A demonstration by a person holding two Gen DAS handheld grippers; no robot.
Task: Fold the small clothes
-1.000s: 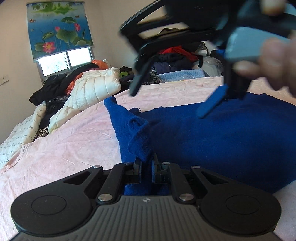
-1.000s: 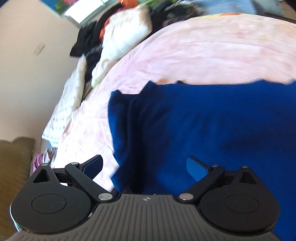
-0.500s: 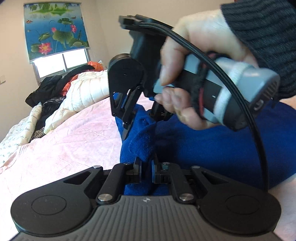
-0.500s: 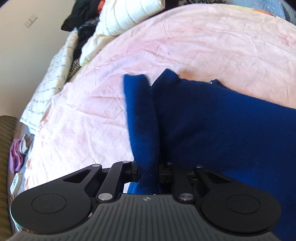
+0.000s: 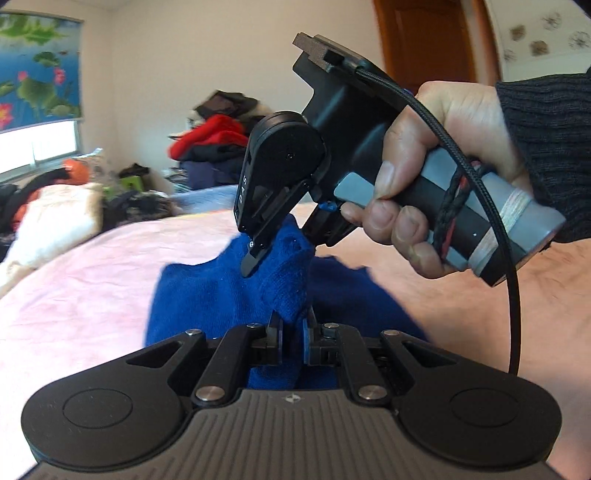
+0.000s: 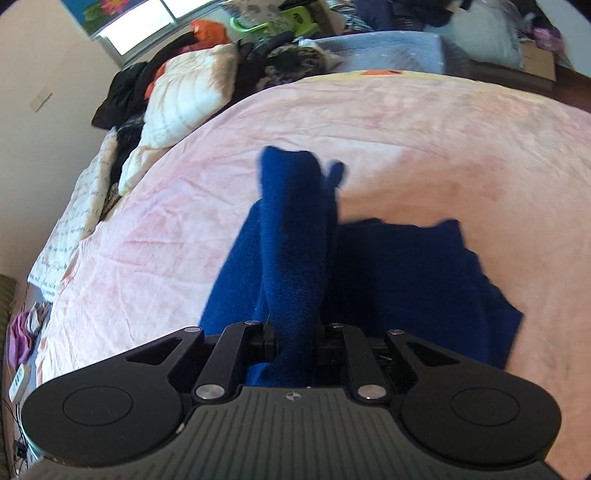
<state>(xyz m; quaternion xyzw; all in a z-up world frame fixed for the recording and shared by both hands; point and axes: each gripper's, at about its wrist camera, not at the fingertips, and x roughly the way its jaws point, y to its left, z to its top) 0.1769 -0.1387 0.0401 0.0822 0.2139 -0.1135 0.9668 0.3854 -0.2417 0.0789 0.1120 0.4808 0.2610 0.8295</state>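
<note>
Fabric of the blue sweater [image 6: 295,236] runs up from the pink bed [image 6: 461,147] into both my grippers. My right gripper [image 6: 294,341] is pinching a long bunched fold of it, the pads pressed on the knit; the rest of the sweater lies flat just to the right of that fold, near the middle of the bed. My left gripper [image 5: 291,341] is pressed together on another raised ridge of the same sweater [image 5: 280,280], and from that view my right hand [image 5: 417,173] holds the right gripper [image 5: 258,258] just above it, its tips sunk into the cloth.

Open pink sheet spreads wide to the left and far side of the sweater, with plenty of bare bed toward the right edge too. The far-left edge is crowded: a white quilted jacket [image 6: 192,92] and dark clothes [image 6: 125,85] heaped by the window [image 6: 147,26]. A light blue blanket [image 6: 388,48] lies along the far edge.

White letters reading "DAS" show on the right gripper's side in the left view.
</note>
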